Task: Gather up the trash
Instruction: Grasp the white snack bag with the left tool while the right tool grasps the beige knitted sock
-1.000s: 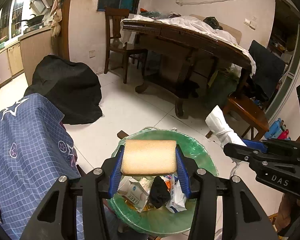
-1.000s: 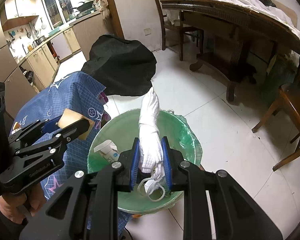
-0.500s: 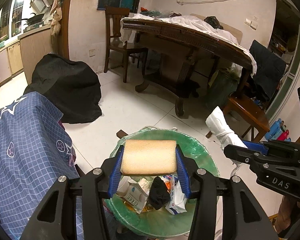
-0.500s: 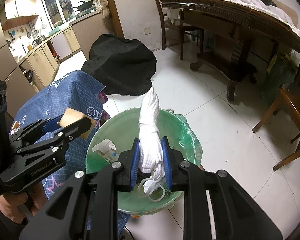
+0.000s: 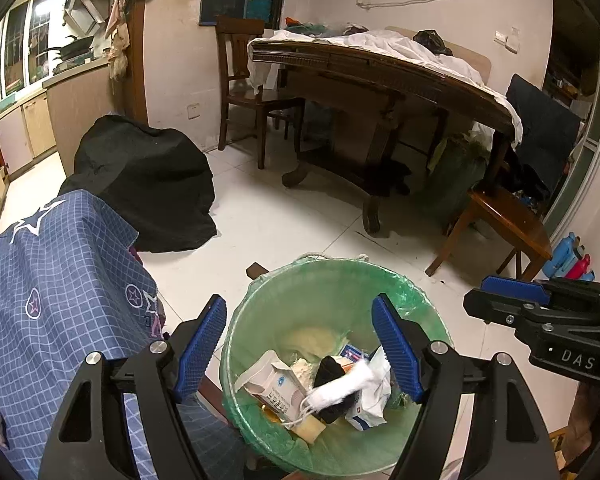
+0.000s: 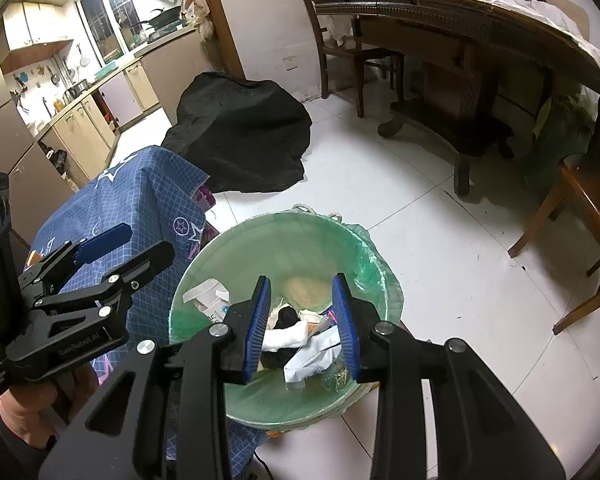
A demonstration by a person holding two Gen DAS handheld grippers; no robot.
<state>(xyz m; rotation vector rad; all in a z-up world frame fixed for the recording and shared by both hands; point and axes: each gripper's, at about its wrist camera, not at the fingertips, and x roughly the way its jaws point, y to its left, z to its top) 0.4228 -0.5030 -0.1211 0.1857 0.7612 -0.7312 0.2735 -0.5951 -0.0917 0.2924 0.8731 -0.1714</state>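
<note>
Left wrist view: I see my left gripper (image 5: 300, 344) with its blue-padded fingers (image 5: 198, 344) spread wide and holding nothing, poised above the green-lined trash bin (image 5: 260, 304) that stands on the white tiled floor (image 5: 292, 220). Inside the bin lie a white glove (image 5: 342, 388), a small carton (image 5: 276, 384), a dark wad (image 5: 330, 366), a white packet (image 5: 370, 400) and a tan sponge (image 5: 314, 338) against the far inner wall. The right gripper (image 5: 512, 300) reaches in from the right edge, beside the bin's rim.

From the right wrist view, my right gripper (image 6: 302, 328) has its fingers (image 6: 346, 328) apart and empty, directly over the bin (image 6: 236, 240); the glove (image 6: 284, 338) rests on the pile between and below them. The left gripper (image 6: 120, 248) sits to the left, fingers parted, over a blue star-patterned cloth (image 6: 148, 192). A black cover (image 6: 244, 136) is heaped on the floor behind, and a dark wooden table (image 6: 460, 28) stands further back.
</note>
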